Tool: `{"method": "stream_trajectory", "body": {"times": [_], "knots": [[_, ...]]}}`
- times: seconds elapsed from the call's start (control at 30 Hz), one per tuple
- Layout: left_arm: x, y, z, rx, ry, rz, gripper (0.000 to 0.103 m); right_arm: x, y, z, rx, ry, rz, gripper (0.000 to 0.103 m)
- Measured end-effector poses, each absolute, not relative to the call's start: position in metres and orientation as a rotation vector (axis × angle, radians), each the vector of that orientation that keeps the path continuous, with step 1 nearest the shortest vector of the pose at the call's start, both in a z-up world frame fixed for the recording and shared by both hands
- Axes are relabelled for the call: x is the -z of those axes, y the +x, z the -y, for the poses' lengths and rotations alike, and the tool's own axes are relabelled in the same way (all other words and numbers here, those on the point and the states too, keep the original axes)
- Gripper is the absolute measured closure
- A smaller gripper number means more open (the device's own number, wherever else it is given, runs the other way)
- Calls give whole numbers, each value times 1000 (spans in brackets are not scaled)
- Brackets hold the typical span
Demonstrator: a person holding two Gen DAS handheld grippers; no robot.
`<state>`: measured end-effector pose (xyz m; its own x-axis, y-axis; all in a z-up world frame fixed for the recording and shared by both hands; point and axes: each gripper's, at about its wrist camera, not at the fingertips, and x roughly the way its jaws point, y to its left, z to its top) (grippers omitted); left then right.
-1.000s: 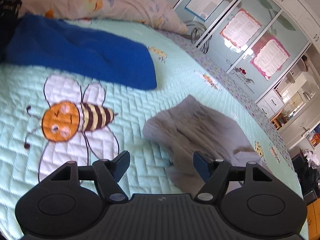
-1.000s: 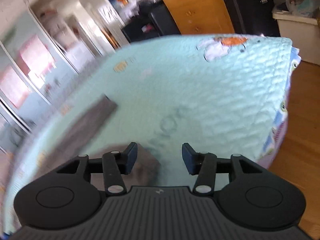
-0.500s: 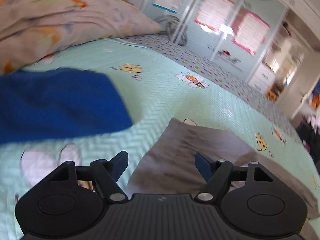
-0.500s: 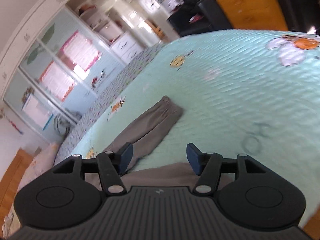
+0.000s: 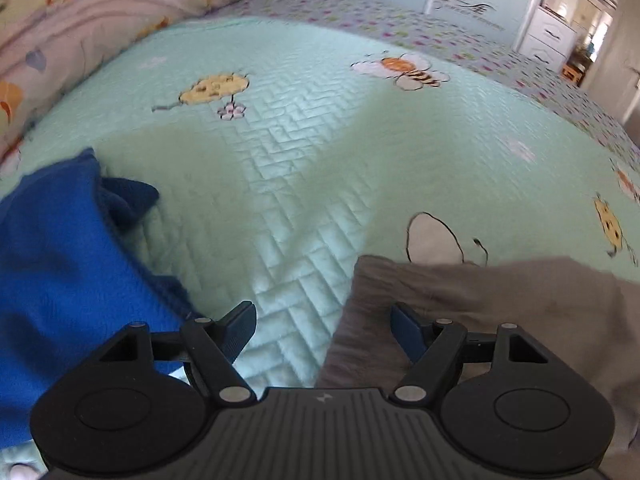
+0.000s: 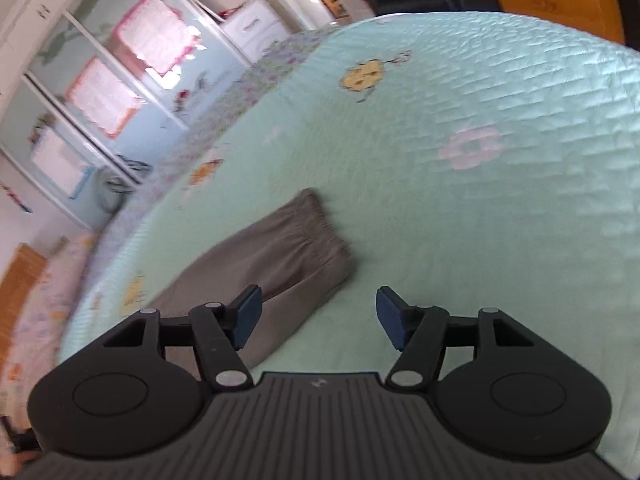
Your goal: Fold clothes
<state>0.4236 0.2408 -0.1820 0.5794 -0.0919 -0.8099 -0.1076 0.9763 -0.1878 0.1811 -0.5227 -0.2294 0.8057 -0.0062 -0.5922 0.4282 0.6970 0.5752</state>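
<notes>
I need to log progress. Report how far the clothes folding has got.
Done: the grey trousers lie flat on the quilt, apparently doubled lengthwise. In hand: nothing; the left gripper is open and empty, and the right gripper's jaws are opening with nothing between them. Left: the trousers' further folds, and the rumpled blue garment.

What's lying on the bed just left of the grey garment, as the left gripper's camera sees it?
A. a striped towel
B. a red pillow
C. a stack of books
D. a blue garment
D: a blue garment lies on the green quilt, left of the grey garment.
</notes>
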Motion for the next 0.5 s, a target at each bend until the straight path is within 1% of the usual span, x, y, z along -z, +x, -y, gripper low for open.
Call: {"method": "stream_trajectory", "body": {"times": [0.07, 0.13, 0.2, 0.33, 0.5], "knots": [[183, 426, -249, 63, -341, -948, 27, 237, 188, 524, 278, 763, -603, 37], [186, 429, -258, 113, -461, -955, 27, 244, 193, 521, 279, 768, -601, 34], [190, 432, -263, 115, -518, -967, 27, 247, 192, 518, 287, 786, -577, 28], [200, 435, -273, 208, -654, -967, 27, 249, 187, 515, 294, 823, -542, 27], [196, 423, -278, 314, -728, -874, 27, 249, 185, 521, 302, 834, -544, 27]]}}
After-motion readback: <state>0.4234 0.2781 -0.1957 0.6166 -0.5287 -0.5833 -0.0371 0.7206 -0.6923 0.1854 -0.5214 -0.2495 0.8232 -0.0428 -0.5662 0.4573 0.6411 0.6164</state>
